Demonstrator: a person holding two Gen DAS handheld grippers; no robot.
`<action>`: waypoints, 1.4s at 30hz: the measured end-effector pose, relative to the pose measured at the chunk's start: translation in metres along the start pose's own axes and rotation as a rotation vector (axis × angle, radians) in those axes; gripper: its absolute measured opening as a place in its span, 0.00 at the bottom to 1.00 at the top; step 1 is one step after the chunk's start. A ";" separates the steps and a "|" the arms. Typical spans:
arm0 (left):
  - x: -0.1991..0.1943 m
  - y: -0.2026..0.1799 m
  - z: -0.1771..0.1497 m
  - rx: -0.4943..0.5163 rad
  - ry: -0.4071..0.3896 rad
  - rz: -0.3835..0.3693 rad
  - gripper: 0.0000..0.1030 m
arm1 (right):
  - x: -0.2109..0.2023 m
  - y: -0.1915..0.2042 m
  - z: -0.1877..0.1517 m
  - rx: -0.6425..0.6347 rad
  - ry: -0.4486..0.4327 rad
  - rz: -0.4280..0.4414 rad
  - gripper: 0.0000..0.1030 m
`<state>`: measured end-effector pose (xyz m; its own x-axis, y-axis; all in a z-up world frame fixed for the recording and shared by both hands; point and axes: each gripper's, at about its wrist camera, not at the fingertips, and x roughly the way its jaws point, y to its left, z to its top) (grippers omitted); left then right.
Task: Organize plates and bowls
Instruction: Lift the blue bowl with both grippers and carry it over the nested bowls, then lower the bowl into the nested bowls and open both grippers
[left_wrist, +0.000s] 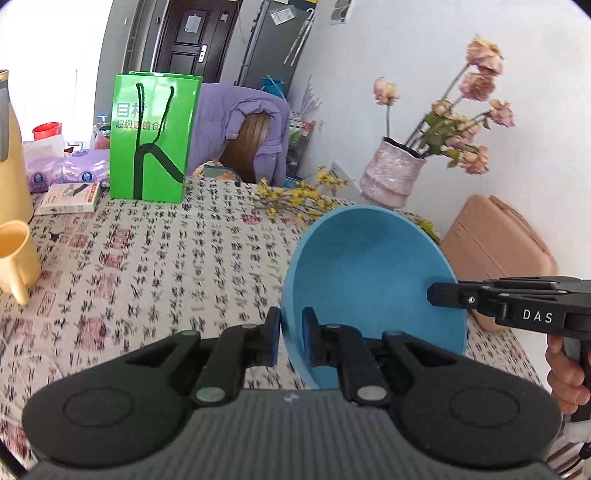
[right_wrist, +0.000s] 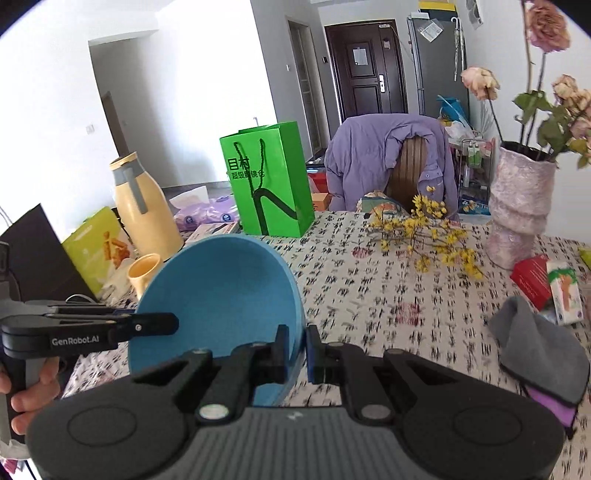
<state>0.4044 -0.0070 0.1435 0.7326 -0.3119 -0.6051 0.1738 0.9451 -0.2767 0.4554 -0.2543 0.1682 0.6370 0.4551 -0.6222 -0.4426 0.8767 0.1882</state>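
A blue bowl (left_wrist: 369, 273) is held in the air above the patterned tablecloth (left_wrist: 166, 258). My left gripper (left_wrist: 291, 334) is shut on its left rim. My right gripper (right_wrist: 297, 349) is shut on its opposite rim, and the bowl shows in the right wrist view (right_wrist: 218, 291) too. Each gripper shows in the other's view: the right one (left_wrist: 443, 293) at the bowl's right edge, the left one (right_wrist: 162, 325) at the bowl's left edge. No plates show.
On the table stand a green paper bag (left_wrist: 151, 140), a yellow jug (right_wrist: 142, 206) with a yellow cup (right_wrist: 142, 273), a pink vase of dried flowers (right_wrist: 517, 206), yellow flower sprigs (right_wrist: 424, 229), a grey cloth (right_wrist: 539, 347) and small boxes (right_wrist: 535, 280). A chair with a purple jacket (right_wrist: 376, 158) stands behind.
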 end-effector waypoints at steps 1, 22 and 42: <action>-0.006 -0.004 -0.008 0.006 0.000 -0.003 0.12 | -0.008 0.002 -0.007 -0.001 0.004 -0.003 0.08; -0.015 -0.027 -0.114 0.010 0.142 -0.039 0.12 | -0.048 0.004 -0.135 0.075 0.144 -0.035 0.08; -0.004 -0.021 -0.113 0.044 0.168 -0.031 0.40 | -0.022 0.003 -0.137 -0.008 0.178 -0.028 0.26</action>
<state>0.3239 -0.0370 0.0676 0.6066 -0.3493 -0.7142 0.2257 0.9370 -0.2666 0.3536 -0.2828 0.0784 0.5275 0.3953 -0.7520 -0.4321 0.8869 0.1631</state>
